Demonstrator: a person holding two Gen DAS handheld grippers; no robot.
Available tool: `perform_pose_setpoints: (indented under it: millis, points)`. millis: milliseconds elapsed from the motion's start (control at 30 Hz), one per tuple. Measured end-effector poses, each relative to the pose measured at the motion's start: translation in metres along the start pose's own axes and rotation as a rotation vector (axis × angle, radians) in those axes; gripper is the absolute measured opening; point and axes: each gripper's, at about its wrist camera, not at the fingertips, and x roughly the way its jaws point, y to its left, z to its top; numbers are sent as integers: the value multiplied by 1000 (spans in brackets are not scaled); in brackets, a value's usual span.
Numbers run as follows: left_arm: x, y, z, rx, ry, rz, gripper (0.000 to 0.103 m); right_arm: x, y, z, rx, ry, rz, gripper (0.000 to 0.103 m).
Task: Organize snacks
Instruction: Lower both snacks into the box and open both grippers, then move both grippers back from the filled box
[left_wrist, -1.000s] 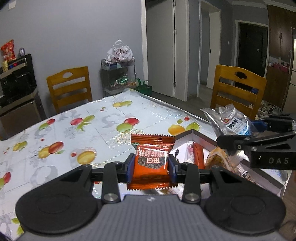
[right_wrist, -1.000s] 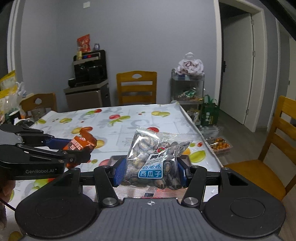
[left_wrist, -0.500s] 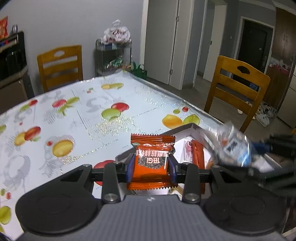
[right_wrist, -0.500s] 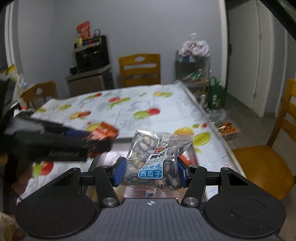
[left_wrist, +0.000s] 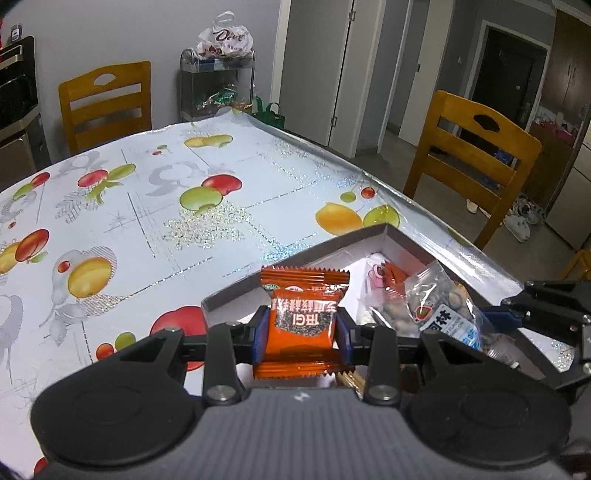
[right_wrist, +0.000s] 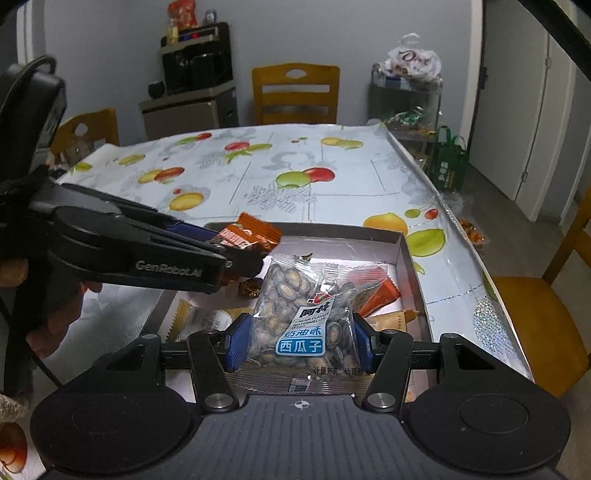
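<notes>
The orange snack packet (left_wrist: 301, 325) is pinched in the left gripper (left_wrist: 301, 328) above the tray's (right_wrist: 402, 254) near-left corner; the watermelon-seed bag (right_wrist: 299, 325) is pinched in the right gripper (right_wrist: 297, 341) over the tray's near edge

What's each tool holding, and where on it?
Left tool: orange snack packet, gripped by its side edges. Right tool: melon seed bag, gripped by its lower sides.

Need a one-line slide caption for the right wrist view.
Right tongs hold a watermelon seed packet over the snack box; left tongs bring an orange snack packet.
</notes>
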Motion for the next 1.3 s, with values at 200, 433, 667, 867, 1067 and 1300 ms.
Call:
perform_pose_setpoints:
  millis: [200,433,667,867,1067,1300]
  points:
    - [13,1,3,1,11,25,35,13,-3,8,15,4,6,56]
    - [12,2,2,5,26,-2,36,12,-1,8,7,21,24,59]
    - [-3,5,0,-24,19,-9,63,-12,5,9,6,-69,28,85]
    - [-30,11,-2,-58,-29,-4,79,-30,18,8,-20,-101,5,86]
    - [-63,14,-13,-71,-61,-12,87,-44,21,3,28,-108,-20,87]
    - [-92,10,-31,-31,-77,-4,87,-61,27,-6,87,-108,-52,95]
